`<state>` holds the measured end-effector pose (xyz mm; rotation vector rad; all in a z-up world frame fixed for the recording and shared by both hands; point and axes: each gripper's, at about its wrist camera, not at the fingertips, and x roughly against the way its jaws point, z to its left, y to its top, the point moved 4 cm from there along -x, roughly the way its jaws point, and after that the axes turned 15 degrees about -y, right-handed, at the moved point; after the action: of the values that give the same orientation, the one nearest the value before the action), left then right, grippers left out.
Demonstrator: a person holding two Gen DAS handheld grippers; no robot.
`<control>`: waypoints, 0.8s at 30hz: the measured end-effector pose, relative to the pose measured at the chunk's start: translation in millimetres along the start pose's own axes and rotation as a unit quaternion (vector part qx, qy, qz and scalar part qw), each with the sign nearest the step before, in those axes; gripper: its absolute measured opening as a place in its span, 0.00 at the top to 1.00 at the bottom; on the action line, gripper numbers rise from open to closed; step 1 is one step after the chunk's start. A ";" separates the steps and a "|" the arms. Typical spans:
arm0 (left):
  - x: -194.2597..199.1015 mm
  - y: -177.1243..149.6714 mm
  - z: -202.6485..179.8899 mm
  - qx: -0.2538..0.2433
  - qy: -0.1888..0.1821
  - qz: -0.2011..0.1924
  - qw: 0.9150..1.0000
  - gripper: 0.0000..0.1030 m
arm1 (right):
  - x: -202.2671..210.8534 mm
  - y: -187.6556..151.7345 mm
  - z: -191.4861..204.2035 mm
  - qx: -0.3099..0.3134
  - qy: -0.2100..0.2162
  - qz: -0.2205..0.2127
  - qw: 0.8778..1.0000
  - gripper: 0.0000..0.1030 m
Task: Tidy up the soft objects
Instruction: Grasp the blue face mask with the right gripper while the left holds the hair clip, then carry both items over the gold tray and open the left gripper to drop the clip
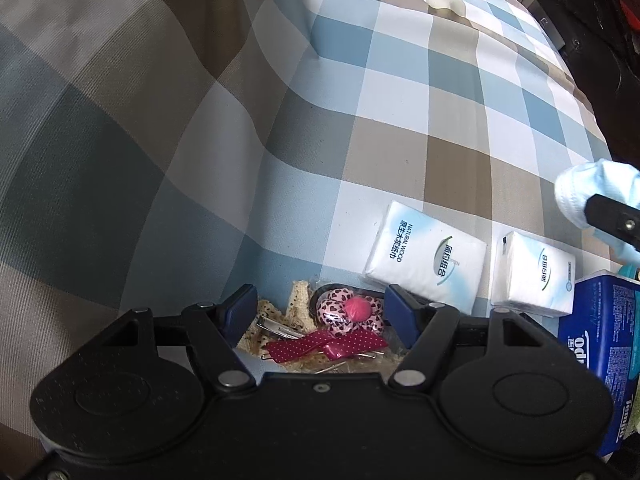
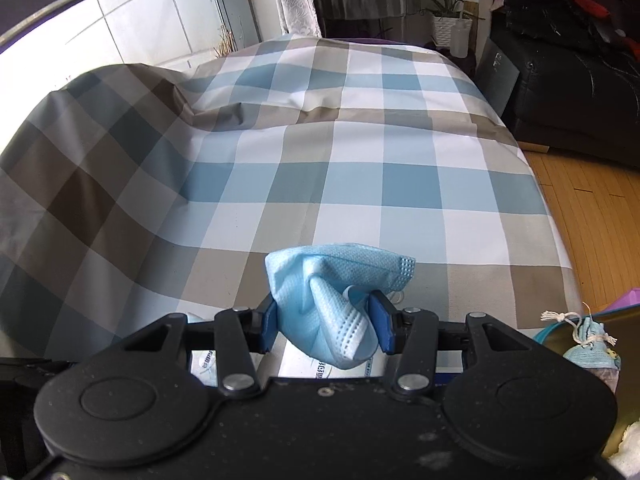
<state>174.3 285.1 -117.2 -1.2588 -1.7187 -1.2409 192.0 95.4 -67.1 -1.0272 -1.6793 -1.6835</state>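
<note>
On my right gripper (image 2: pixel 326 322) the blue pads are pinching a crumpled light-blue face mask (image 2: pixel 332 300), which sticks up and forward between the jaws, off the cloth. In the left view that mask (image 1: pixel 588 188) shows at the far right edge with one black finger on it.

My left gripper (image 1: pixel 320 308) has its jaws spread, one pad on each side of a clear packet of hair accessories (image 1: pixel 320 328): a pink heart-print fabric flower (image 1: pixel 348 310), a red dotted bow (image 1: pixel 324 346), a metal clip and some beige lace. I can't tell if the pads actually touch the packet, looks like not.

Just right of that, two white tissue packs lie side by side on the cloth, the bigger one (image 1: pixel 426 258) near my left jaw and the smaller one (image 1: pixel 534 276) beyond it, then a blue tissue package (image 1: pixel 604 328) at the edge.

Container-wise, a teal-rimmed bin (image 2: pixel 556 330) peeks in at lower right of the right view with another blue mask (image 2: pixel 592 350) and its strings draped there.

Everything sits on a checked blue, tan and white tablecloth (image 2: pixel 340 152). Beyond it: wooden floor (image 2: pixel 592 200), black sofa (image 2: pixel 572 92), potted plant (image 2: pixel 446 12), tiled wall.
</note>
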 end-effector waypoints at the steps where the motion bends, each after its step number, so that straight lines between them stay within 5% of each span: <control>1: -1.6 -0.7 -0.3 0.000 -0.002 0.003 1.000 0.36 | 5.2 -0.7 -3.7 -0.001 0.002 -0.003 1.000 0.55; 5: -8.2 -4.8 -4.5 -0.004 -0.017 0.010 1.000 0.35 | 23.2 -6.9 -15.7 0.002 0.005 -0.018 1.000 0.55; 16: -27.1 -11.7 -14.6 -0.072 0.015 0.018 0.997 0.13 | 59.8 -39.0 -51.9 0.018 -0.001 -0.034 0.999 0.55; 24: -25.6 -14.7 -13.2 -0.072 0.026 0.004 0.997 0.21 | 80.7 -62.3 -74.3 0.015 0.001 -0.038 0.999 0.55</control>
<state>168.2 263.3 -140.3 -1.3031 -1.6102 -1.4029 85.6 37.5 -31.7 -0.9592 -1.7558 -1.7014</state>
